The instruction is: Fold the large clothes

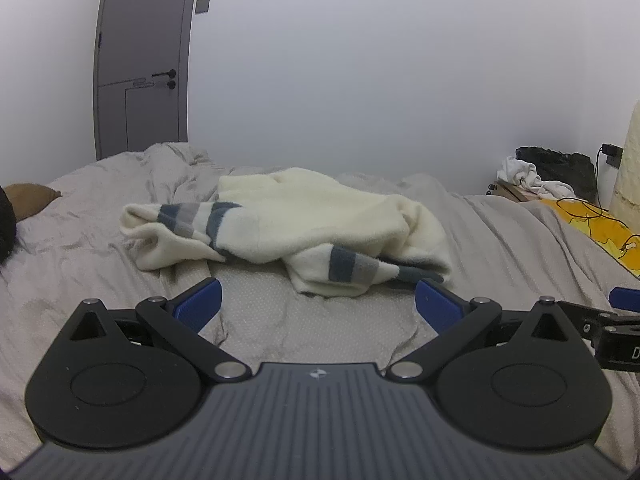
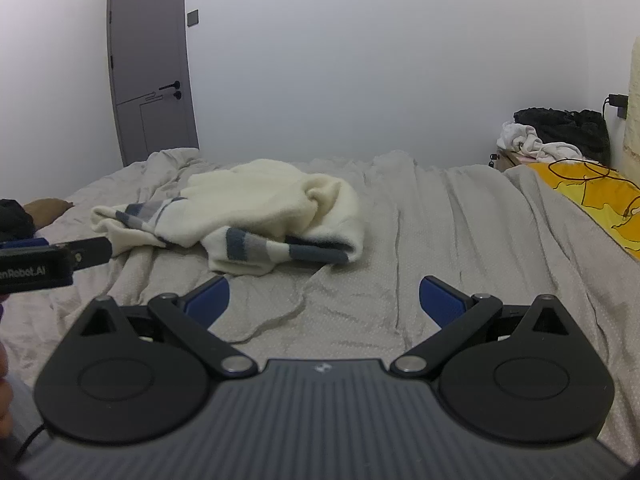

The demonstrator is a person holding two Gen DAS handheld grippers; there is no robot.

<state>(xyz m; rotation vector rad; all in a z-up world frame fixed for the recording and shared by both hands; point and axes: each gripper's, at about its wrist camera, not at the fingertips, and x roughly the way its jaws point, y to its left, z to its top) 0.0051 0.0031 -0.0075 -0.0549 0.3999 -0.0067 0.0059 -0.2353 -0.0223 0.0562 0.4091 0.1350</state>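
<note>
**Cream sweater lies crumpled on the bed, both claws spread and empty**

The cream sweater [image 1: 320, 216], with blue and grey striped sleeves, sits in a loose heap near the middle of the grey bedspread [image 1: 304, 320], towards the far edge by the wall.

The left gripper [image 1: 318, 304] hovers over the near part of the bed with its blue fingers [image 1: 198, 308] wide apart, holding nothing; the sweater's nearest folds lie just beyond the fingertips. The right gripper [image 2: 324, 300] is likewise spread wide and empty, over bare bedspread, with the sweater ahead and to its left. The two grippers are side by side: each shows at the edge of the other's view.

A striped sleeve [image 2: 256, 250] trails along the sweater's near side. Beyond, a grey door [image 2: 152, 60] stands at the far left corner. At the bed's right edge lies a yellow cloth [image 2: 592, 196] with a thin cable across it, and behind it a heap of white and black clothes [image 2: 556, 136].
</note>
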